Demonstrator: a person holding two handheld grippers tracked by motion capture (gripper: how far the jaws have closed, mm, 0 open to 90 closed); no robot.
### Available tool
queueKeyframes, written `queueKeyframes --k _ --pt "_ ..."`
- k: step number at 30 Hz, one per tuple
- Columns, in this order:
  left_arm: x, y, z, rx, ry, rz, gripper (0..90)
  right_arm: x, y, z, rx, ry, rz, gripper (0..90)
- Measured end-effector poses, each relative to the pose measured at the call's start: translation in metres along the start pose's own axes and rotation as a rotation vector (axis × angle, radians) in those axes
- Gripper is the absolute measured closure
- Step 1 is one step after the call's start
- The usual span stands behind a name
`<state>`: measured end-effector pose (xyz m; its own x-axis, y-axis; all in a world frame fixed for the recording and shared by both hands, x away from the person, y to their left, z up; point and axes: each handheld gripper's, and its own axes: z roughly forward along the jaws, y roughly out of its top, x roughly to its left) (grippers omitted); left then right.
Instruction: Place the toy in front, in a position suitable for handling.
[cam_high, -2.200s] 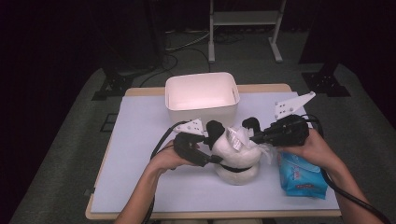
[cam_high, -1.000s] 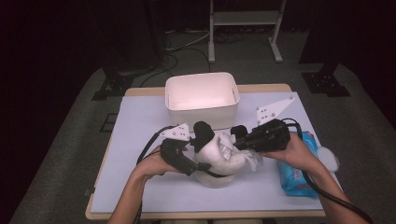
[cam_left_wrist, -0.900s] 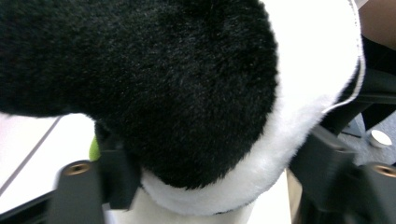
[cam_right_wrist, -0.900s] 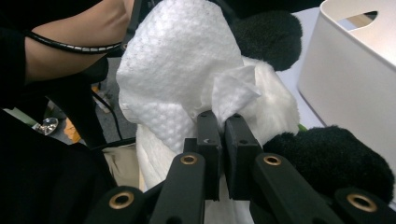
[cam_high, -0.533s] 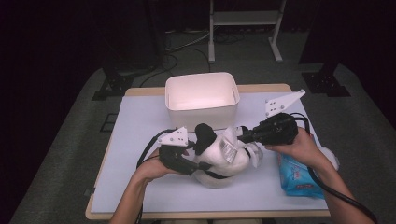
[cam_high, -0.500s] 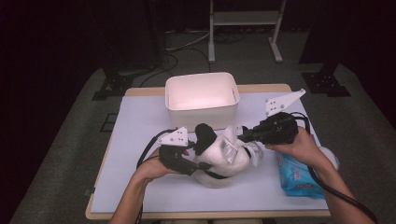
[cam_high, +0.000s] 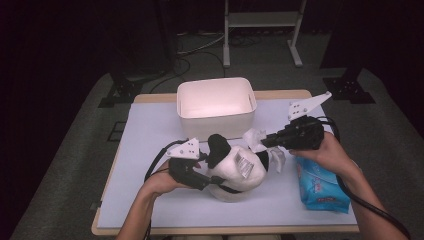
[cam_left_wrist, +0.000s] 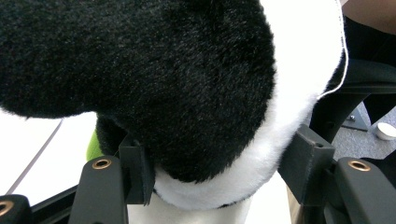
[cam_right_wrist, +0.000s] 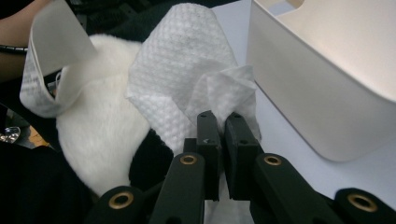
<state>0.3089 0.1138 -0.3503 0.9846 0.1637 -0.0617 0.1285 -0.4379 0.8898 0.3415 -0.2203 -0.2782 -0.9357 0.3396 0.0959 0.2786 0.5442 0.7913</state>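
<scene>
Before white bin (cam_high: 216, 104), on desk (cam_high: 150, 125): panda plush (cam_high: 235, 170), clamped by left claw (cam_left_wrist: 219, 186); right claw (cam_right_wrist: 223, 135) pinching wet wipe (cam_right_wrist: 187, 88) beside it.

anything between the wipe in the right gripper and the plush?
Nothing visible. The right gripper is shut on the wipe, which hangs right beside the plush, with its white fur directly behind it. The plush's sewn label sticks up to one side, off the path. The left gripper clamps the plush from the other side.

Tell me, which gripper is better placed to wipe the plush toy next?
Right. The right gripper already pinches the wipe beside the toy, while the left gripper is clamped on the toy, steadying it.
</scene>
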Motion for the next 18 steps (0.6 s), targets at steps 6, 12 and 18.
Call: queueKeyframes --k 6,12,18 --pt "0.000 0.002 0.001 0.009 -0.004 0.014 37.3 0.001 -0.006 0.000 0.001 0.013 0.007 84.9" --pt "-0.001 0.004 0.002 0.014 -0.001 0.012 37.2 0.006 0.001 0.001 0.003 0.020 -0.016 84.8" --pt "-0.003 0.008 0.006 0.023 0.001 0.021 37.2 0.014 0.009 0.005 0.003 0.059 -0.039 84.8"
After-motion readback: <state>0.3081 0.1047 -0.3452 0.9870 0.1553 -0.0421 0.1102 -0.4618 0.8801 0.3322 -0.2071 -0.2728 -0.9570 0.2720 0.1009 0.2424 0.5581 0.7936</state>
